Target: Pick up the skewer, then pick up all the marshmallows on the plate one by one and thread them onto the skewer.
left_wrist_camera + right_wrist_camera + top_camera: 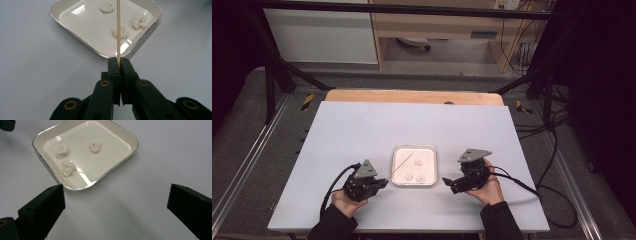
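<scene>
So there's a shallow square tray [414, 149] with rounded corners and a shiny metal rim, cream and glossy inside, sitting near the front middle of a matte white table [352, 130]. Three little lumpy white pieces [120, 32], kind of crumbly and cauliflower-looking, lie in the tray, apart from each other. You can see them well in the right gripper view too, two close together near one side and one off alone.

The left gripper [119, 63] has its black plastic jaws pressed together on the end of a thin, pale wooden skewer [118, 27]. The stick runs straight out from the jaws over the tray rim and above one of the pieces; can't tell if it touches it. In the high view the skewer [402, 162] shows as a slim slanted line across the left part of the tray.

The right gripper [451, 183] sits just right of the tray with its blocky black jaws wide apart, holding nothing, bare table between them.

A wooden strip [414, 96] runs along the table's far edge, and black cables [557, 150] snake across the grey floor on the right.
</scene>
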